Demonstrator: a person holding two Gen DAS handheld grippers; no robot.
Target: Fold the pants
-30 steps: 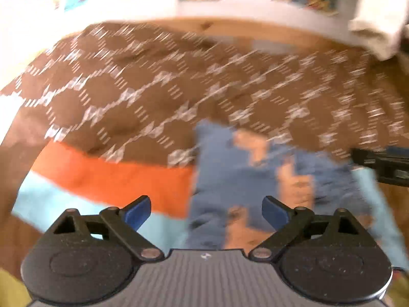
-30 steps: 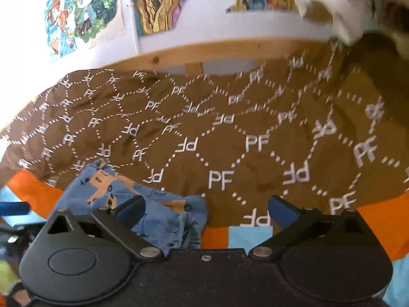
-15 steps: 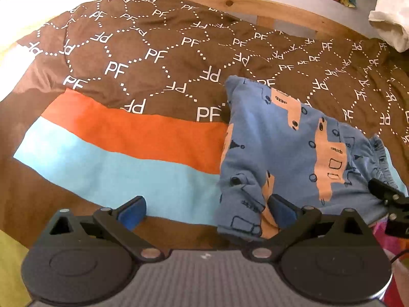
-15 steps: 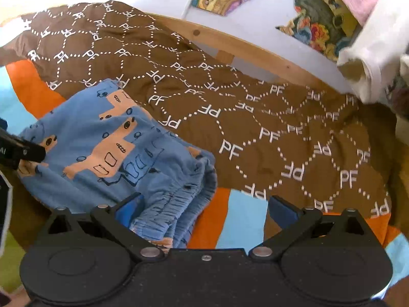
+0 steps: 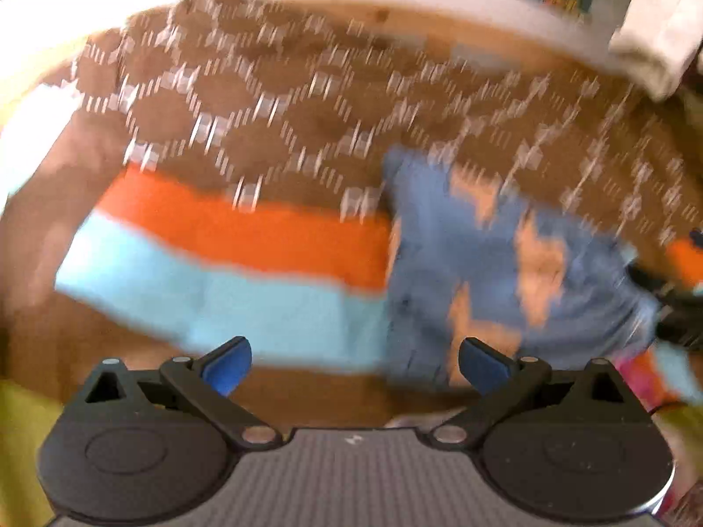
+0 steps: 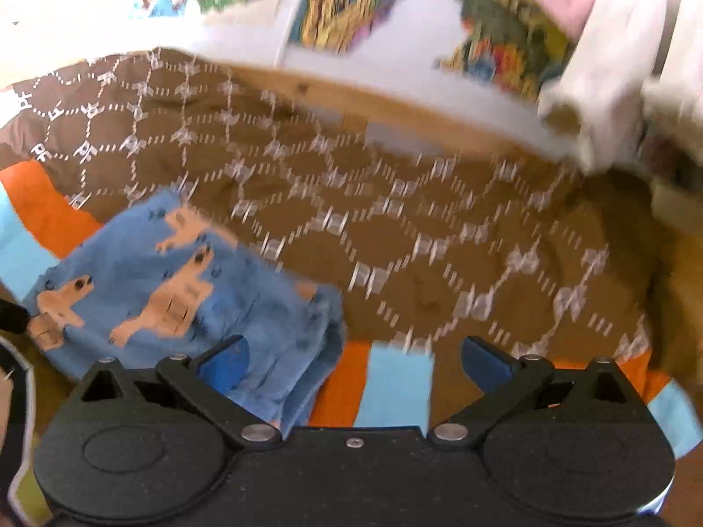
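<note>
Hovering with both my left gripper [image 5: 353, 366] and right gripper [image 6: 353, 364] spread wide and empty, I judge the blue truck-print pants [image 6: 175, 281] look folded on the brown patterned bedspread [image 6: 439, 237] (blur hides detail); next, a tidying press.

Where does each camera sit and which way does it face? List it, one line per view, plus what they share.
Left wrist: rides on the left hand-held gripper, facing forward over the bedspread toward the wall; the pants lie ahead to the right; its own open blue fingers show.
Right wrist: rides on the right hand-held gripper, facing the same wall; pants ahead to the left; its own open fingers show.
Shared: pants, bedspread, wooden rail, wall pictures. Both views are motion-blurred.
</note>
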